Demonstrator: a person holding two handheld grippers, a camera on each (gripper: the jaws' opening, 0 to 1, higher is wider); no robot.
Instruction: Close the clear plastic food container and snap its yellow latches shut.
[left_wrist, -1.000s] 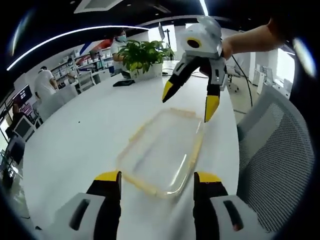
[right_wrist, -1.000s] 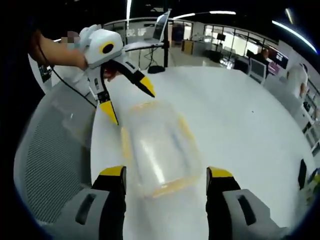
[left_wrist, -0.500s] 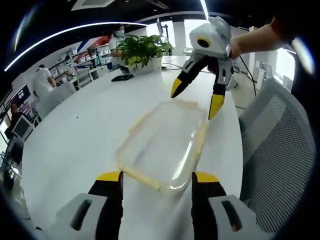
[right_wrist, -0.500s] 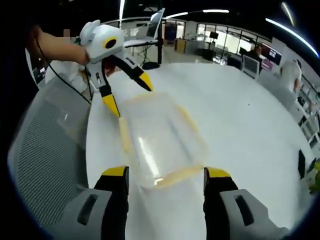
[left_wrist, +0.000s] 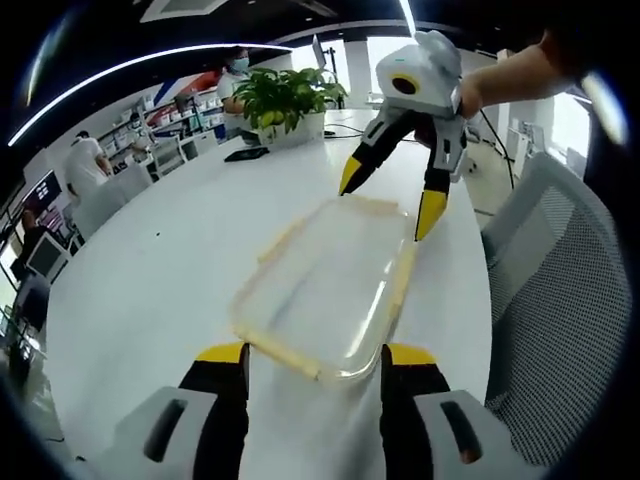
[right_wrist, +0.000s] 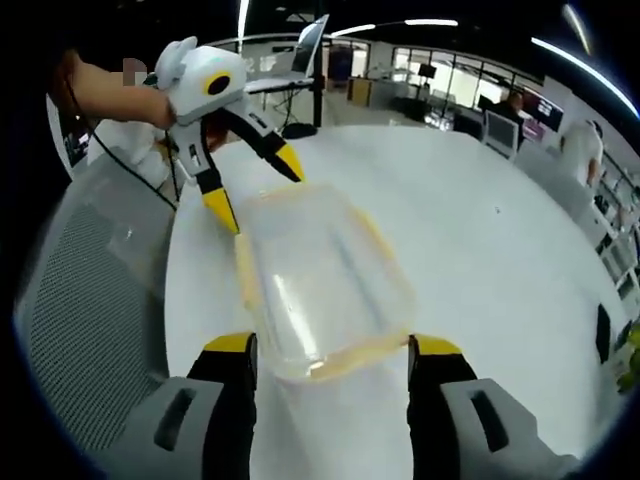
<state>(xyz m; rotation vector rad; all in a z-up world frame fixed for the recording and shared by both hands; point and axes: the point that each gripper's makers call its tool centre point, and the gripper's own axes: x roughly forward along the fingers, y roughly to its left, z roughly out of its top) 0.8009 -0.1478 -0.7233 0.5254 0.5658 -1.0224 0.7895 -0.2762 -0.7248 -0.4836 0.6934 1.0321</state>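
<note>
Left gripper view: one container, clear plastic, rectangular with rounded corners, lid down on top, lying flat on the white table near its right edge. Four yellow latches, one per side; the far one, the left one and the right one read as pale yellow strips; whether any is snapped cannot be told. Left gripper: jaws apart, tips at either side of the container's near end, not clamped. Right gripper, held by a hand: jaws apart, yellow tips straddling the far end.

Right gripper view: same container seen from the opposite end, between the right gripper jaws; left gripper at the far end, spread.

Also: one potted plant, one mesh chair, people and desks in the background.

Change from half a second ago: little; the container sits slightly closer between each gripper's own jaws, both grippers remain spread.
</note>
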